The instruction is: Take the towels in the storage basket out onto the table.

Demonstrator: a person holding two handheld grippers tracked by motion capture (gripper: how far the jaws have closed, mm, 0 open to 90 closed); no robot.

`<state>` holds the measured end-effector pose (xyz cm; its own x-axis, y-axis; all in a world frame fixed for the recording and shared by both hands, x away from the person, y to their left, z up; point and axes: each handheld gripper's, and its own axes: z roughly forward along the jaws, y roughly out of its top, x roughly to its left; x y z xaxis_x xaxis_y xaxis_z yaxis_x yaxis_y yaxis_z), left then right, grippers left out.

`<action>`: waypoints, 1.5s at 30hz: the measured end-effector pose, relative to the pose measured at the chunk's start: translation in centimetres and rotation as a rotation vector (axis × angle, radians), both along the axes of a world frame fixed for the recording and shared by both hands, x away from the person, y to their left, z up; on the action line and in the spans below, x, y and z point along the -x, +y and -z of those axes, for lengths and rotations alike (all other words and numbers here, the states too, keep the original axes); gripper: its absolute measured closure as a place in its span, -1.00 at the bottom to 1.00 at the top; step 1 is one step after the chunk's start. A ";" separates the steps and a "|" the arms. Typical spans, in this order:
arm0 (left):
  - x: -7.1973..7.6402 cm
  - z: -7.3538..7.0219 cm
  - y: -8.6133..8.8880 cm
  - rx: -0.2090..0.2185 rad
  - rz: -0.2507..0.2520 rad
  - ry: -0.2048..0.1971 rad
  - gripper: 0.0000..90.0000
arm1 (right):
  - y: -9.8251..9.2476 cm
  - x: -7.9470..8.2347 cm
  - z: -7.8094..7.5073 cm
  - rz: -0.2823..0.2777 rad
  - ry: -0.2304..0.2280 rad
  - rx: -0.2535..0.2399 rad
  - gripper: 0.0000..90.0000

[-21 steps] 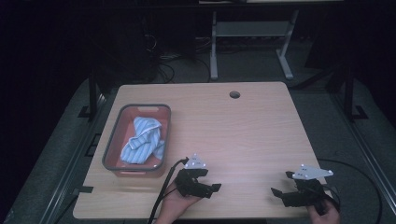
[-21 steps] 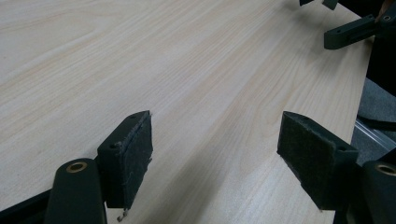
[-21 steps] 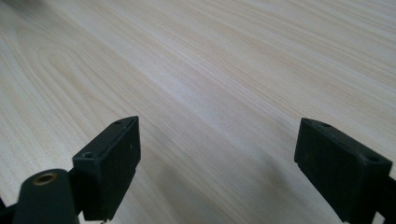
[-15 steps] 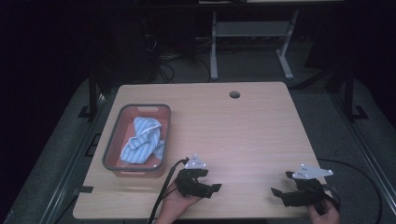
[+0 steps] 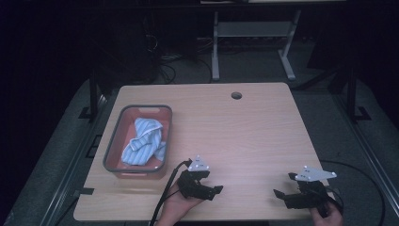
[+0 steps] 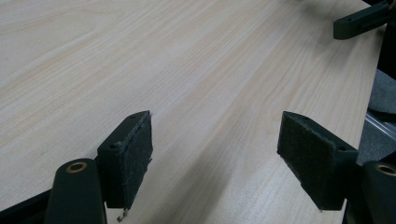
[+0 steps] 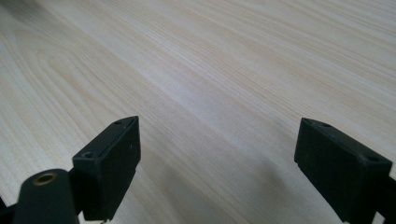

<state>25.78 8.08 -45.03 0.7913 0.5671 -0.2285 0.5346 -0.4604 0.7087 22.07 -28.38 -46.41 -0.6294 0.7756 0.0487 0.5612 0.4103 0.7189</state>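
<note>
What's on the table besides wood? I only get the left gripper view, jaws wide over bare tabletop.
Observer: A red bin sits at the table's left side, seen from the high view.
Operator: Anything in it?
Observer: A crumpled blue striped cloth lies inside.
Operator: Where's my left gripper relative to it?
Observer: The left gripper is near the front edge, just right of the bin's near corner, its jaws pointing away from it.
Operator: And the right gripper?
Observer: The right gripper has open jaws with nothing between them, over bare wood at the front right.
</note>
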 end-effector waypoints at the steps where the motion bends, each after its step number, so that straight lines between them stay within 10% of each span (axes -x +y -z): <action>1: 0.0 0.0 0.0 0.000 0.000 0.000 -0.42 | 0.0 0.0 0.0 0.000 0.000 0.000 -0.69; 22: -4.7 -5.7 -0.5 -0.117 -0.002 0.027 -0.51 | 0.3 0.0 -0.1 0.009 -0.005 0.007 -0.69; 45: -8.5 -8.8 0.9 -0.184 0.038 0.076 -0.46 | 0.2 0.3 -0.5 0.007 -0.027 0.000 -0.69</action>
<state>34.32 8.98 -36.25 0.7972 0.5751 -0.1834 0.5632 -0.5993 0.5688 21.81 -28.14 -45.89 -0.6247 0.7802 0.0317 0.5446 0.4063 0.7337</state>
